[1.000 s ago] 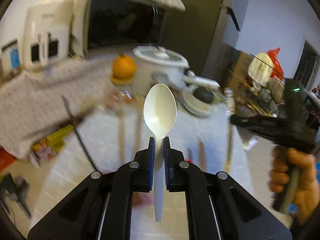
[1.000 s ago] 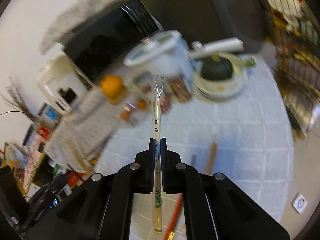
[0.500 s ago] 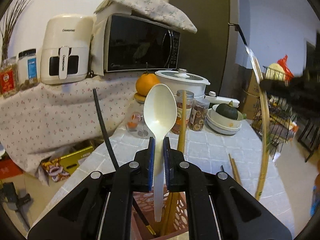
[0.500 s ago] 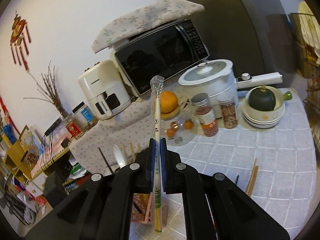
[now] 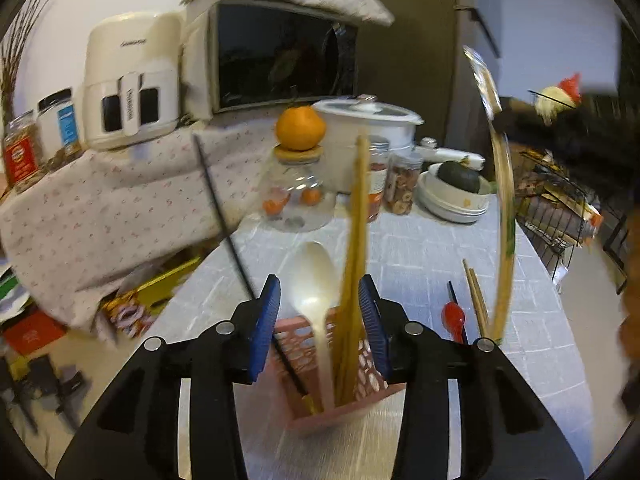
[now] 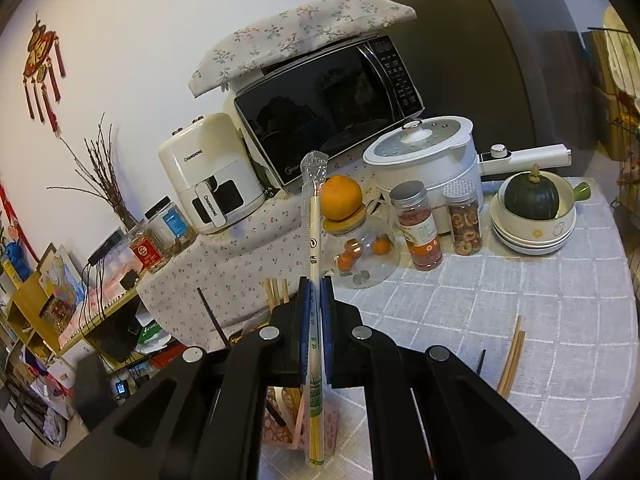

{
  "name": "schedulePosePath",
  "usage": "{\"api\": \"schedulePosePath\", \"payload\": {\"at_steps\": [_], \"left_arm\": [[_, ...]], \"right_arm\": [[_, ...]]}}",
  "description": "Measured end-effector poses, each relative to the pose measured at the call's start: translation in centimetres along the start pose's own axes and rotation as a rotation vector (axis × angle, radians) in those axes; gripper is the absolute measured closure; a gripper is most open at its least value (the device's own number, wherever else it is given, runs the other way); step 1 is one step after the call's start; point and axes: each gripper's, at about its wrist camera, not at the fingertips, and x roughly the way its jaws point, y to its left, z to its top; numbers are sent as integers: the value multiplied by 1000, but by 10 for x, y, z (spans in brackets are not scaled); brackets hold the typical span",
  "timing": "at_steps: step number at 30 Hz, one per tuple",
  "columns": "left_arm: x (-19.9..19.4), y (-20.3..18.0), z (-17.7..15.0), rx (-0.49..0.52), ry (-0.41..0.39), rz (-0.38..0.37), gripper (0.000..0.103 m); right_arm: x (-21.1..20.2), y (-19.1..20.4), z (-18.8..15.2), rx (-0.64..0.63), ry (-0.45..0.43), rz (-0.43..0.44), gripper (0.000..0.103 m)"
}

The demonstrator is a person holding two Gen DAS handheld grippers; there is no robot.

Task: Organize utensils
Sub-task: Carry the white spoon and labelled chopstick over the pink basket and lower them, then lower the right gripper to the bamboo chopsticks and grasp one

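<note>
Pink plastic marks your target: the perforated holder [image 5: 352,380] stands at the near edge of the table [image 5: 420,248], already carrying the white spoon [image 5: 312,280], wooden chopsticks [image 5: 356,240] and a black stick [image 5: 224,224]. Your left gripper [image 5: 320,320] stands wide open around the spoon and chopsticks, gripping nothing, so back it straight out without nudging the handles. Your right gripper [image 6: 316,320] is pinched tight on the wrapped chopsticks [image 6: 314,248], held upright, their lower end hanging just above the holder's rim as far as I can judge. Lower them slowly, aim for the free gap beside the spoon handle, and only let go once the wrapper's tip sits inside the basket; released too early, they could tip over the rim. Loose chopsticks [image 6: 512,360] and a red spoon [image 5: 454,314] lie on the tablecloth towards the right edge, waiting their turn, so keep your wrists clear of them.
</note>
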Motion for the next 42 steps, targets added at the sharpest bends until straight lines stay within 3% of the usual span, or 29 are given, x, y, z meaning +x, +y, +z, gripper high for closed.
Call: {"api": "schedulePosePath", "payload": {"at_steps": [2, 4, 5, 13, 23, 25, 28, 33, 42], "left_arm": [[-13, 9, 14, -48, 61, 13, 62], [-28, 20, 23, -85, 142, 50, 35], [-34, 27, 24, -103, 188, 75, 33], [-28, 69, 16, -263, 320, 45, 32], [-24, 89, 11, -352, 373, 1, 31], [-21, 89, 9, -363, 391, -18, 31], [-22, 89, 10, -370, 390, -27, 31], [-24, 78, 13, -340, 383, -47, 31], [-26, 44, 17, -277, 374, -80, 31]], "right_arm": [[2, 2, -1, 8, -10, 3, 97], [7, 8, -3, 7, -24, 5, 97], [10, 11, -4, 3, -28, 6, 97], [33, 51, -19, -72, -98, -15, 97], [54, 74, -52, -178, -139, -88, 96], [58, 69, -59, -168, -99, -99, 95], [55, 60, -62, -137, -50, -100, 72], [33, 49, -47, -93, -39, -89, 68], [-17, -5, -10, 46, -30, -177, 65]]}}
